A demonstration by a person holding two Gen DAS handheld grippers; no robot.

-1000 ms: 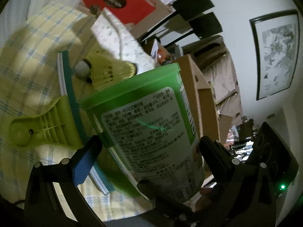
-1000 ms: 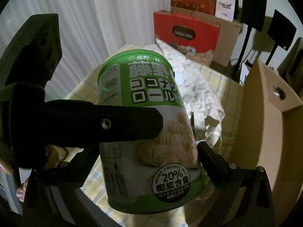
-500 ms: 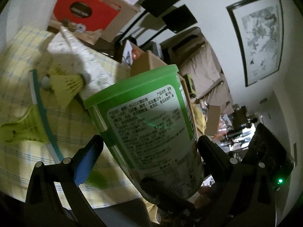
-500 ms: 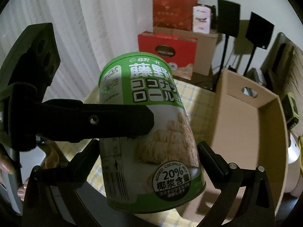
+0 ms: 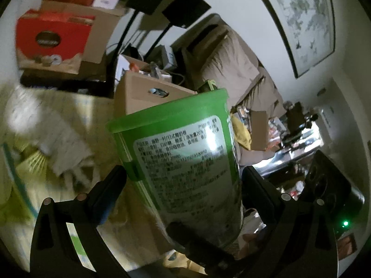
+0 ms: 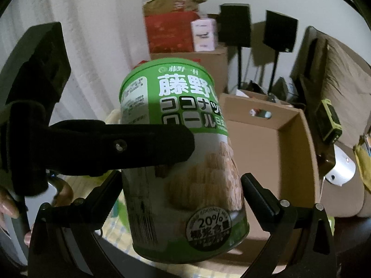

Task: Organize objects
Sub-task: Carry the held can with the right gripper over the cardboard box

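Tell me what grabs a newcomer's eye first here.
The green can fills the middle of both views, held off the table between both grippers, left gripper and right gripper. Right of it in the right wrist view sits an open cardboard box.

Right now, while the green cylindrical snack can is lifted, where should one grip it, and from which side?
Grip the green cylindrical snack can on its straight wall at mid-height, below the wider green lid, coming from the side so that the fingers press on opposite sides. The left gripper and the right gripper clamp it so, crosswise.
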